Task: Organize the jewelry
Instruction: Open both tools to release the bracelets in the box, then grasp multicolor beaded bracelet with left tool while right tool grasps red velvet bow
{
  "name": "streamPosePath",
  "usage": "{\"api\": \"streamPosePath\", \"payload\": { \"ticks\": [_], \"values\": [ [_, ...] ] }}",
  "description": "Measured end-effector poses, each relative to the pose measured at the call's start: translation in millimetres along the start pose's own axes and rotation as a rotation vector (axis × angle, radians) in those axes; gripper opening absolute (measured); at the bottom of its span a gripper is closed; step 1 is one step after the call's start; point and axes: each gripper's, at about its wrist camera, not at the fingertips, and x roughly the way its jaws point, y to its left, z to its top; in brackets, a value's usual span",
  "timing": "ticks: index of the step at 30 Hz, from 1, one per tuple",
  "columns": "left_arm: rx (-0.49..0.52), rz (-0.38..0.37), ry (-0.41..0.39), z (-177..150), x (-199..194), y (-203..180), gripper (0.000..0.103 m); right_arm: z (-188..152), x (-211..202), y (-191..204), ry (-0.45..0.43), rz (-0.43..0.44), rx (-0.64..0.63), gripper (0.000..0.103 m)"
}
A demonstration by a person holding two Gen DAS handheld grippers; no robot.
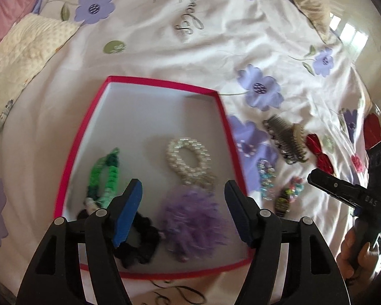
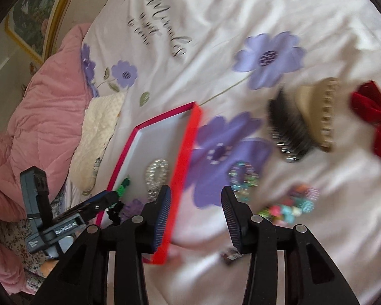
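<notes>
A red-rimmed box lies on the bed; it holds a green braided band, a pearl band, a purple fluffy scrunchie and a black scrunchie. My left gripper is open and empty above the box. My right gripper is open and empty, beside the box's right wall. Right of the box lie a beaded bracelet, a colourful bead piece, two claw clips and a red bow.
The white floral bedspread covers the bed. A cream pillow and a pink quilt lie at the left. The right gripper shows in the left wrist view. The floor shows at the far right.
</notes>
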Motion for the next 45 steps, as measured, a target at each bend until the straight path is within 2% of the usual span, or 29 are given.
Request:
{"api": "streamPosePath", "payload": {
  "ticks": [10,22,29,35,45],
  "values": [
    [0.093,-0.061,0.011,-7,-2,-55,0.067,-14,-53,-50,-0.071,-0.086,0.055,0.044],
    [0.164,-0.095,0.05,-10,15,-105,0.067,-15,-89,-93,-0.128,-0.17,0.097,0.044],
    [0.225,-0.098,0.087,-8,36,-132,0.067,0,-98,-112,-0.138,-0.237,0.082,0.045],
    [0.282,-0.068,0.141,-6,68,-152,0.067,19,-102,-127,-0.13,-0.288,0.048,0.046],
    [0.294,-0.029,0.227,-3,115,-158,0.067,44,-87,-147,-0.085,-0.344,0.015,0.046]
  ]
}}
